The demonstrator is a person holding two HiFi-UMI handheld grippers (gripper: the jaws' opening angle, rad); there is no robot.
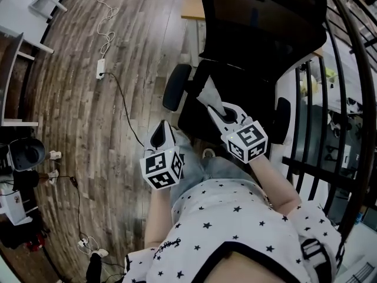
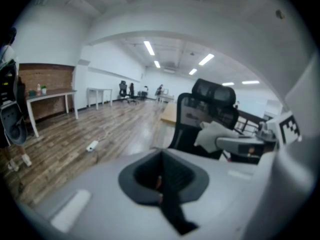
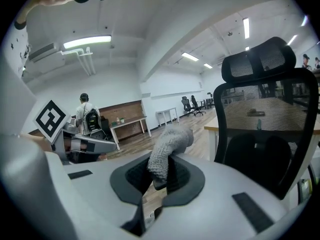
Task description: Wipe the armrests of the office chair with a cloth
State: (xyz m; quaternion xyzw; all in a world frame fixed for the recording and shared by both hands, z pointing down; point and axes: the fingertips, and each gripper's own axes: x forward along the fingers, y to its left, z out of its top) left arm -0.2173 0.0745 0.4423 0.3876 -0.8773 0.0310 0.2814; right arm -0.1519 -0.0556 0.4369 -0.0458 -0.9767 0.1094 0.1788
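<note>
A black mesh-backed office chair (image 1: 259, 28) stands in front of me, its left armrest (image 1: 176, 87) and right armrest (image 1: 283, 120) both showing. My right gripper (image 1: 214, 107) hovers over the seat, shut on a pale grey cloth (image 1: 208, 92) that sticks out past its tips; the cloth (image 3: 168, 150) is pinched between the jaws of the right gripper (image 3: 160, 178). My left gripper (image 1: 162, 126) is shut and empty, held near the left armrest and apart from it. From the left gripper (image 2: 162, 178) I see the chair (image 2: 207, 115) and the cloth (image 2: 212, 134).
A power strip (image 1: 101, 69) with a trailing cable lies on the wooden floor at left. A wooden desk (image 1: 192, 3) stands behind the chair. A black metal railing (image 1: 337, 105) runs along the right. A person with a backpack (image 3: 85, 115) stands far off.
</note>
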